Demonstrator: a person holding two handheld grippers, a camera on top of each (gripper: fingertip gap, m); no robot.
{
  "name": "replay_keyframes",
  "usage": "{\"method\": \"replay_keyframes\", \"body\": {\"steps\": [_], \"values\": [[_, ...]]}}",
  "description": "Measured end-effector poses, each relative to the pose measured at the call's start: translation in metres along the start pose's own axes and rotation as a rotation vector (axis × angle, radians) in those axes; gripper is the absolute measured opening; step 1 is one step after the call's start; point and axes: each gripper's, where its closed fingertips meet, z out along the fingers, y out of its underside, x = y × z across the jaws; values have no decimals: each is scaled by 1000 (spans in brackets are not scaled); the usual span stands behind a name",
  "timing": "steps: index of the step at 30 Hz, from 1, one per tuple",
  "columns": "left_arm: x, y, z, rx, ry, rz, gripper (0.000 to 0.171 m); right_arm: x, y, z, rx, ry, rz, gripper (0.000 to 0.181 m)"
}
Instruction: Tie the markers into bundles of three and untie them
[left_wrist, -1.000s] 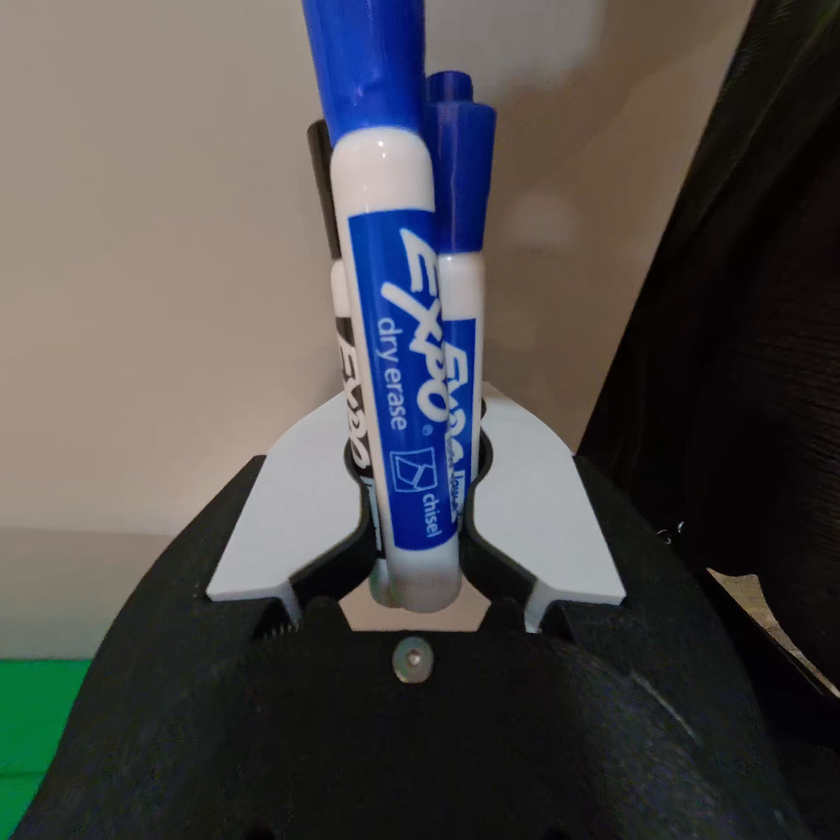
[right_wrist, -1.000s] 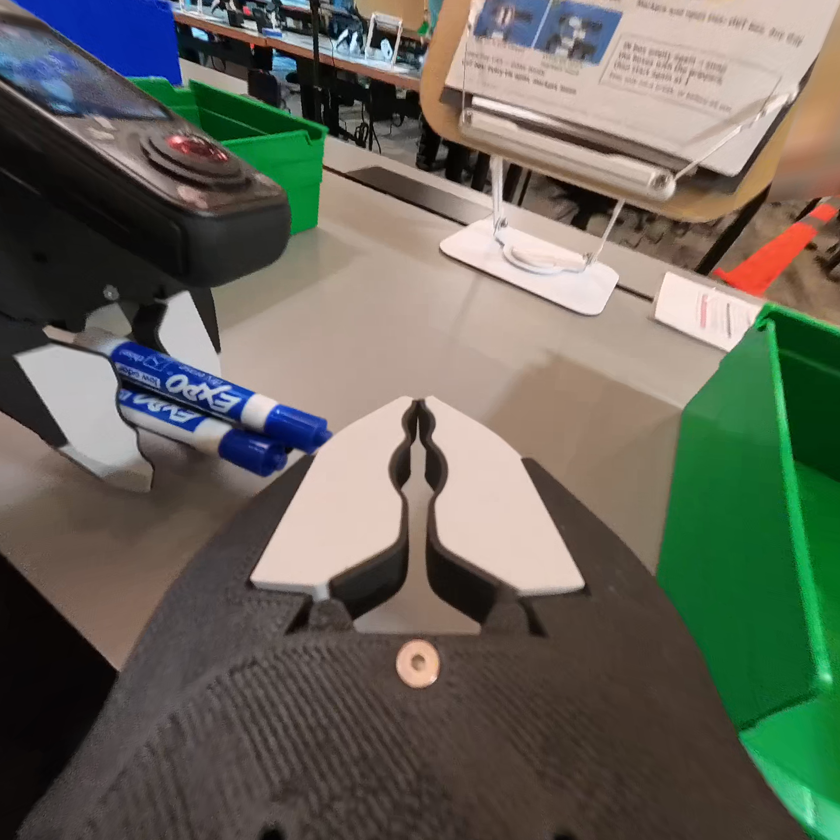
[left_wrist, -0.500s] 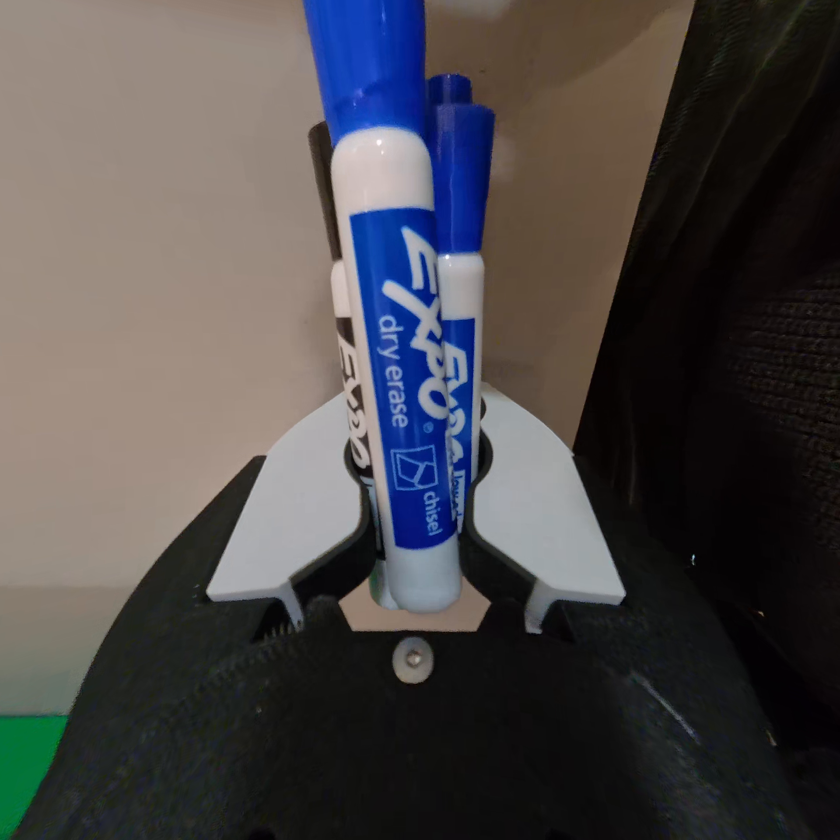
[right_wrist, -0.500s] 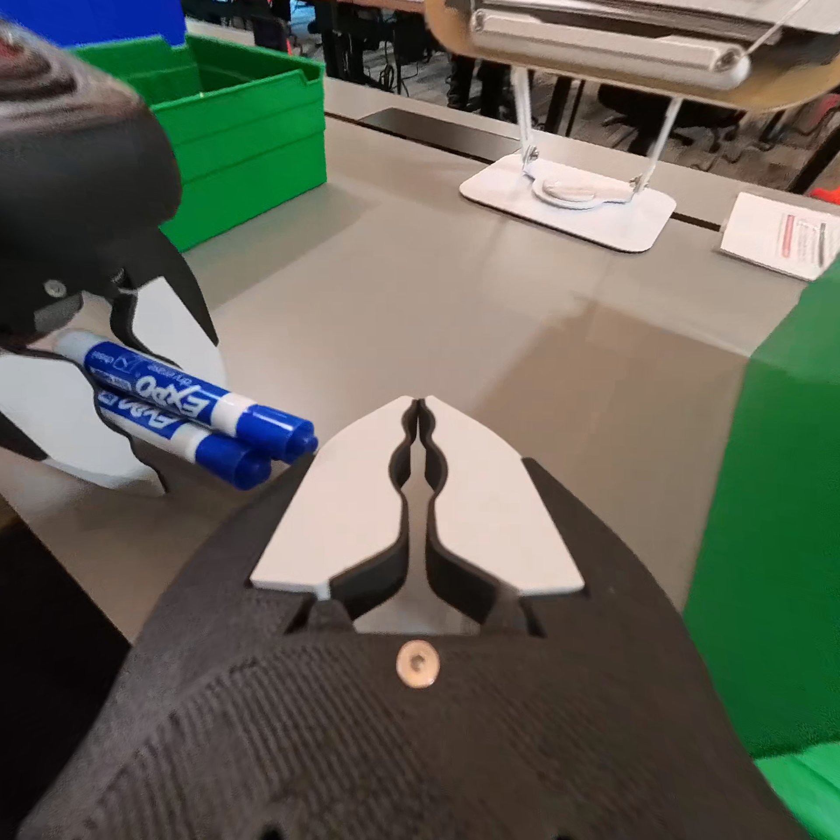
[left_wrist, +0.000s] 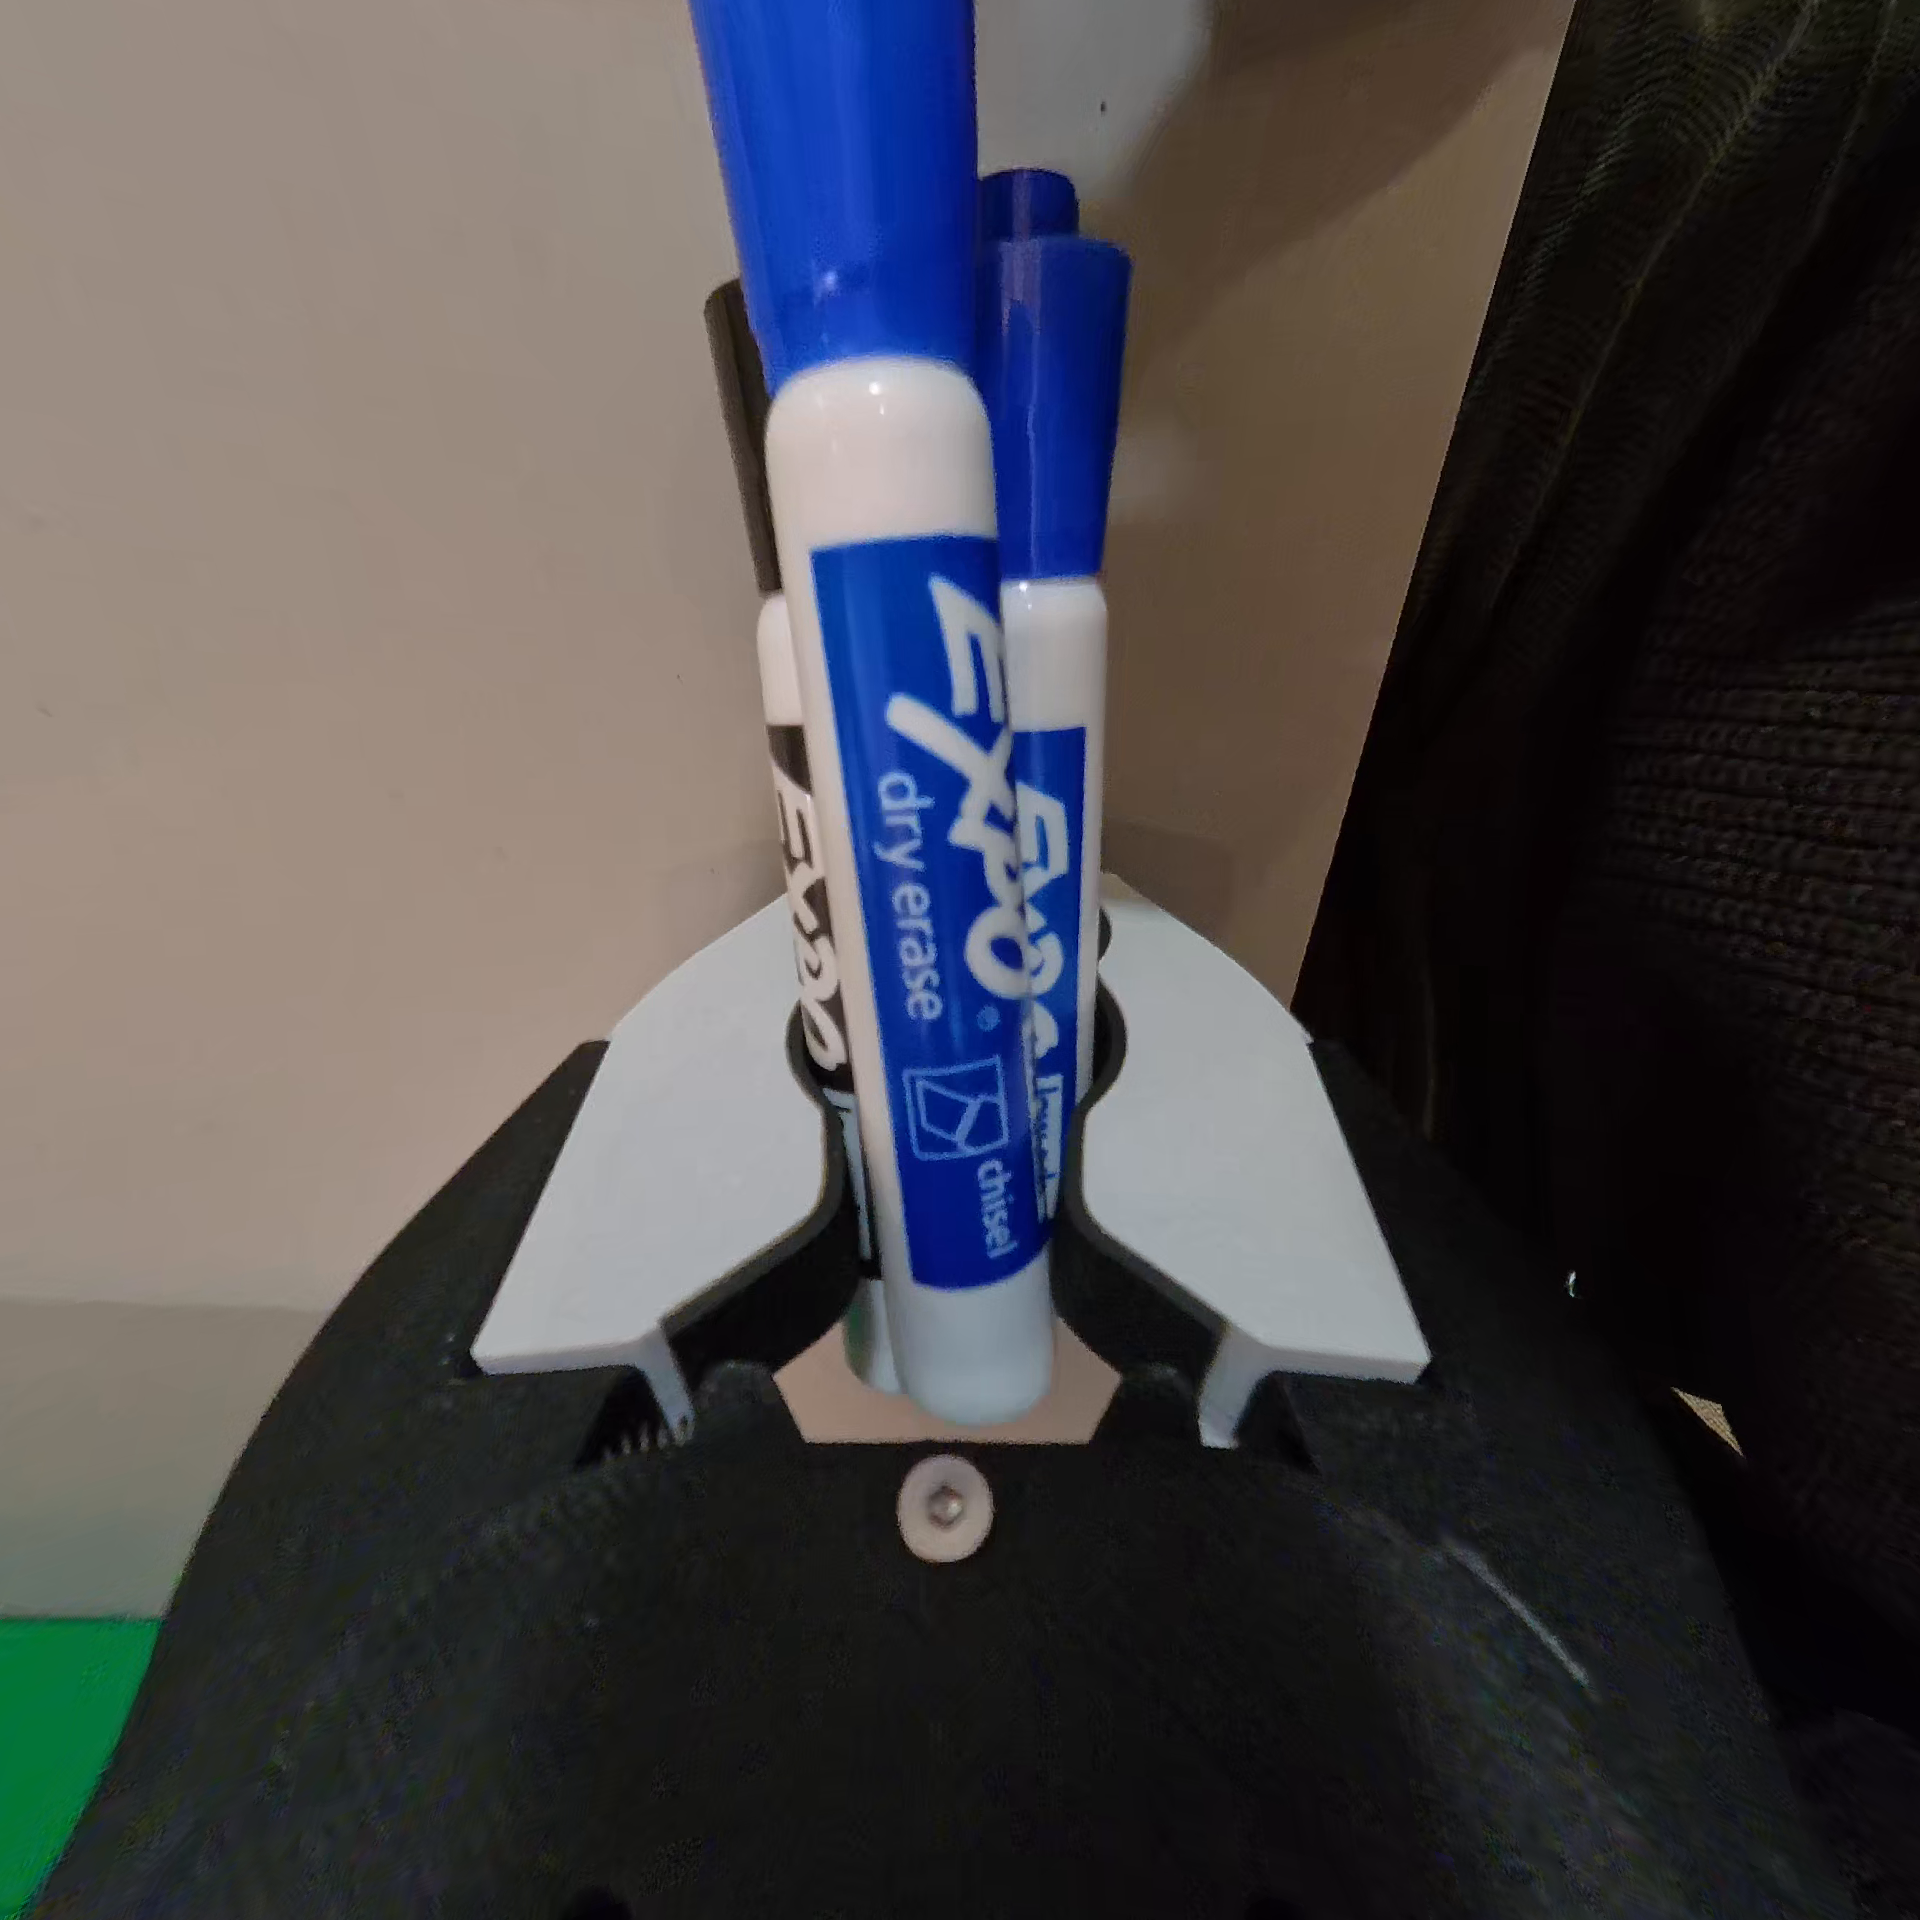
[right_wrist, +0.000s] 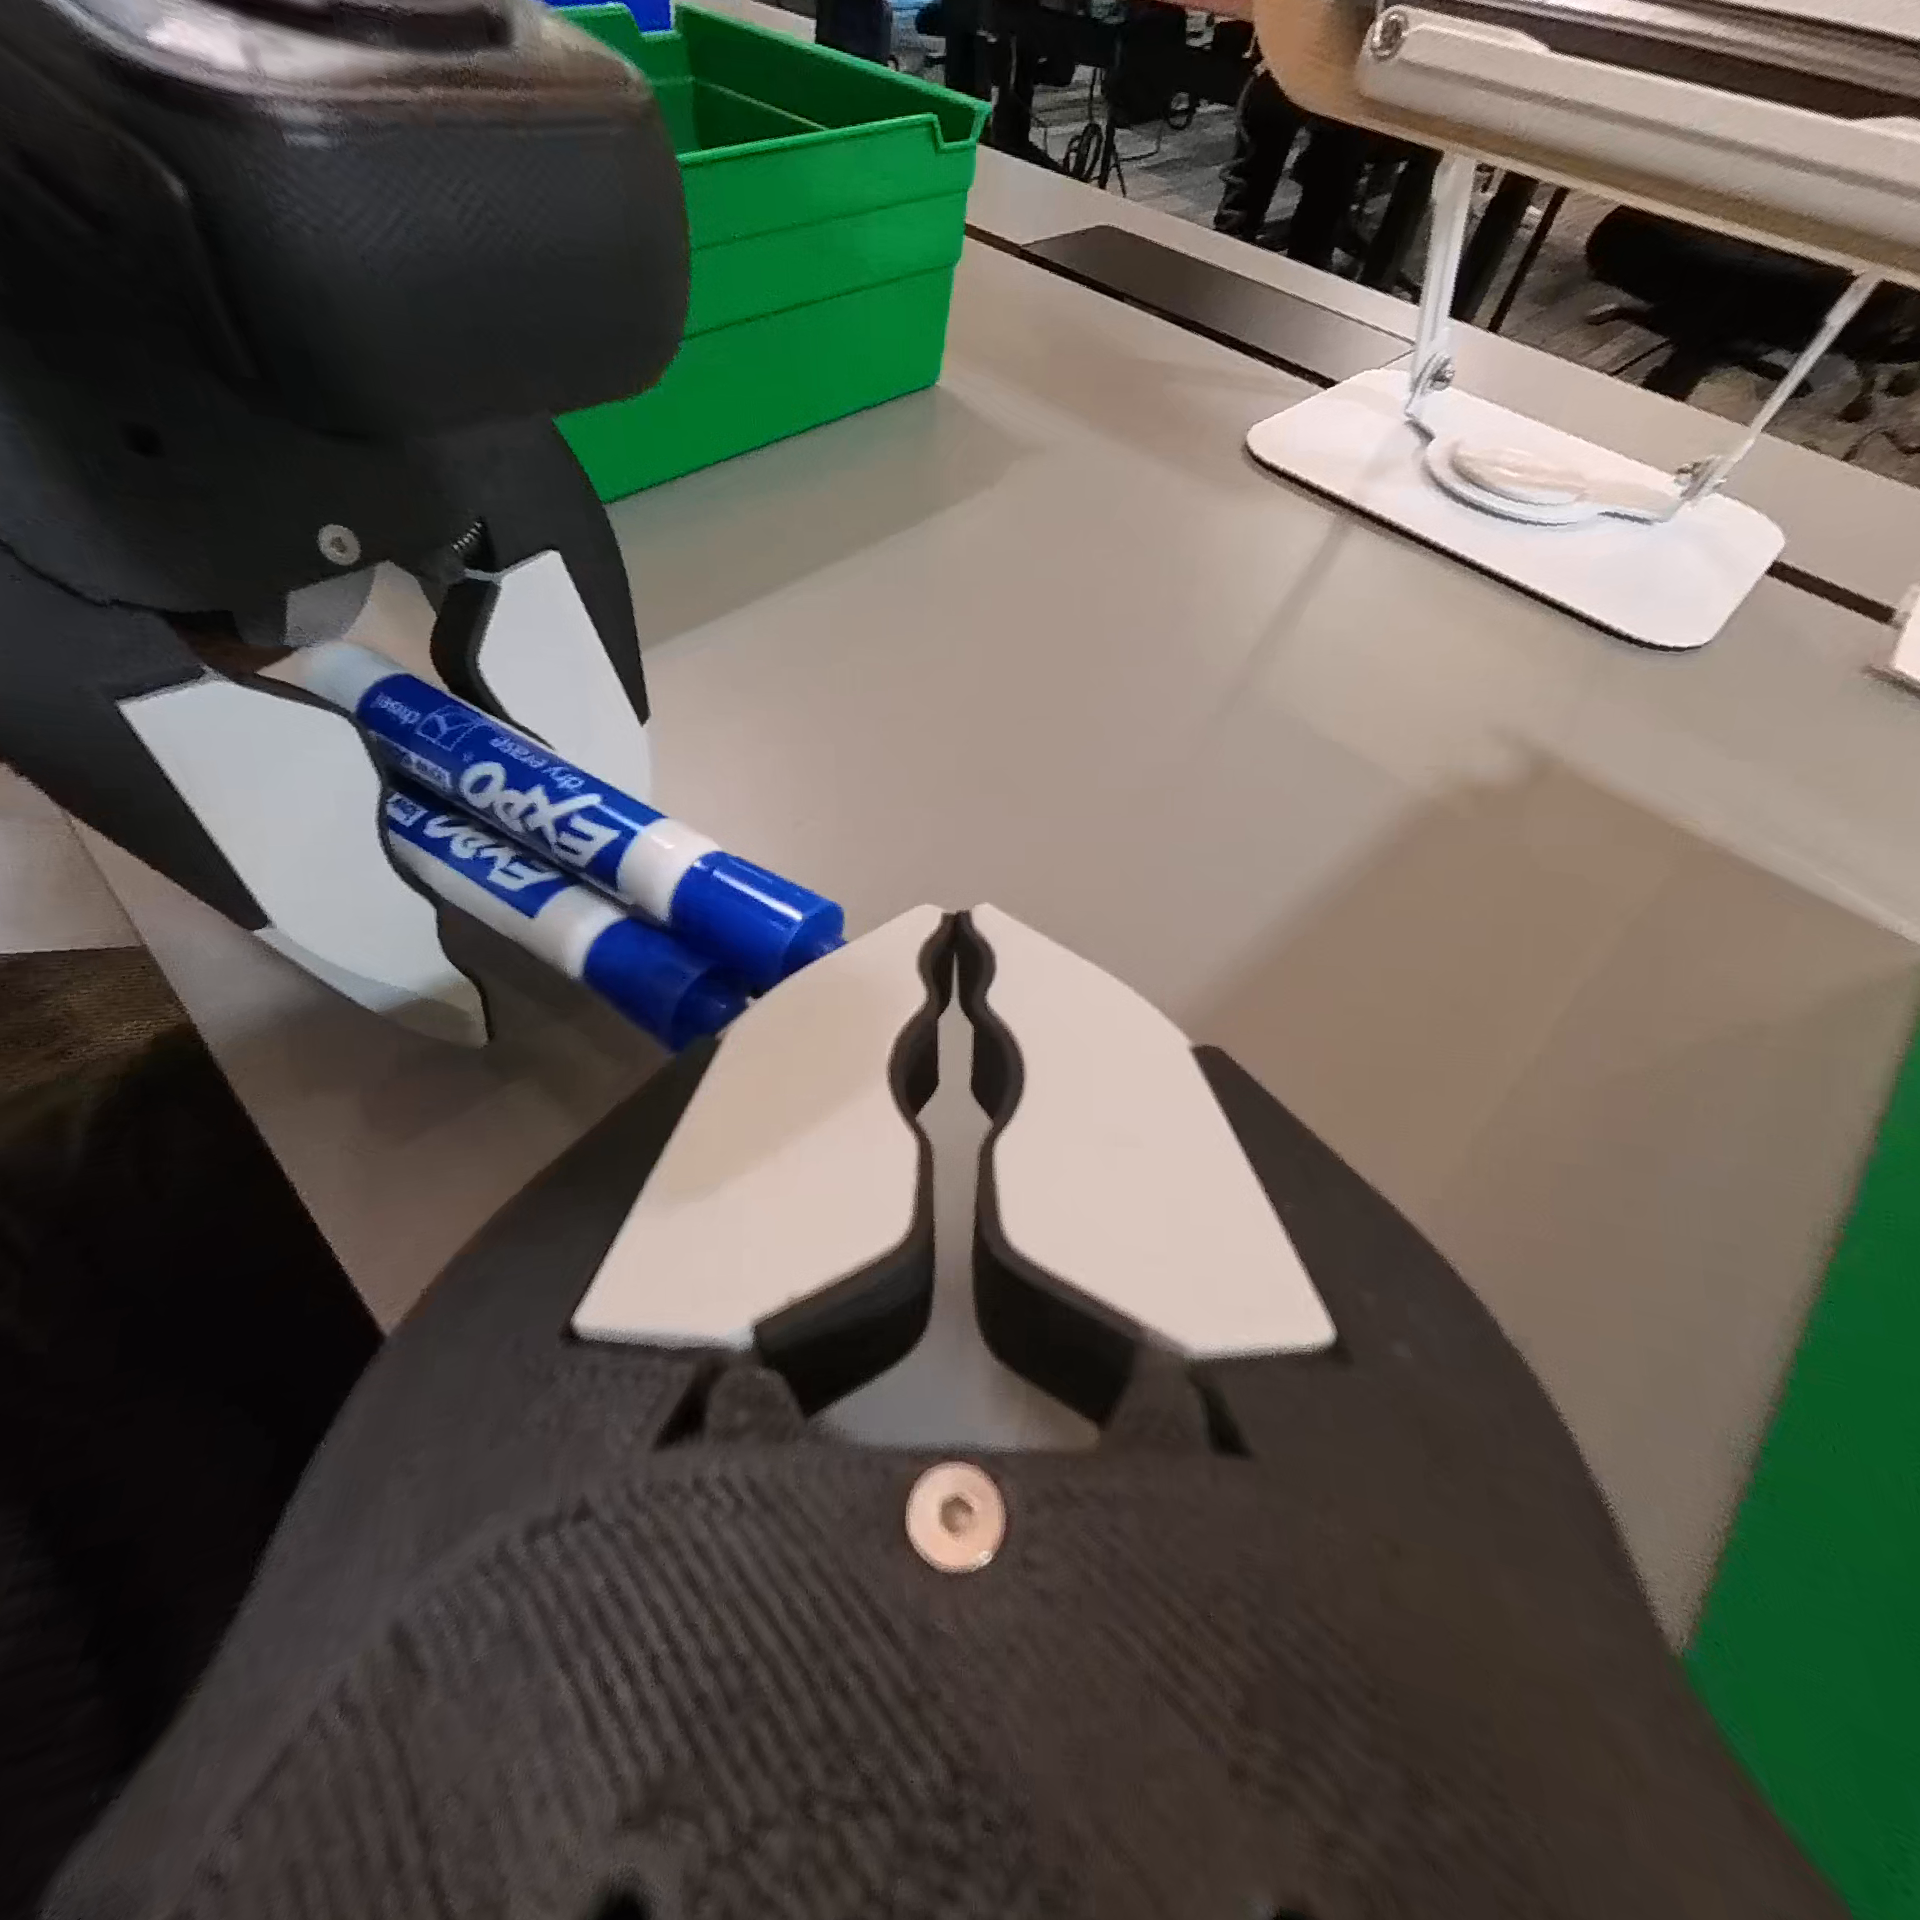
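My left gripper (left_wrist: 945, 935) is shut on a bundle of three dry-erase markers: a blue one in front (left_wrist: 914, 831), a second blue one (left_wrist: 1055, 468) to its right, and a black one (left_wrist: 800, 883) behind on the left. They stick out forward past the fingertips. In the right wrist view the left gripper (right_wrist: 540, 862) hangs above the grey table (right_wrist: 1143, 727) with the two blue markers (right_wrist: 582, 821) pointing at my right gripper (right_wrist: 954, 916). The right gripper is shut and empty, and its tip is just right of the blue caps (right_wrist: 758, 925).
A green bin (right_wrist: 810, 229) stands at the back left of the table. Another green bin (right_wrist: 1849, 1455) is close on the right. A clear document stand on a white base (right_wrist: 1507, 520) stands at the back right. A person's dark clothing (left_wrist: 1662, 831) fills the right of the left wrist view. Some 12 centimetres of space lies between my two pairs of fingers. Both grippers' tips are roughly 40 centimetres from the white base (right_wrist: 1507, 520).
The right gripper has come closer to the marker caps and tipped downward. The left gripper has rolled, turning the markers over. Both grips stay as they were.
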Motion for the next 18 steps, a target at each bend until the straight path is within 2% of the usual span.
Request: {"method": "replay_keyframes", "body": {"steps": [13,18], "values": [[-1,-1,-12,1,-27,-3,46,-14,-5,-1,27,-51,-43,0],[1,-1,-13,-5,-32,8,46,-6,-6,-2,33,1,-51,0]]}}
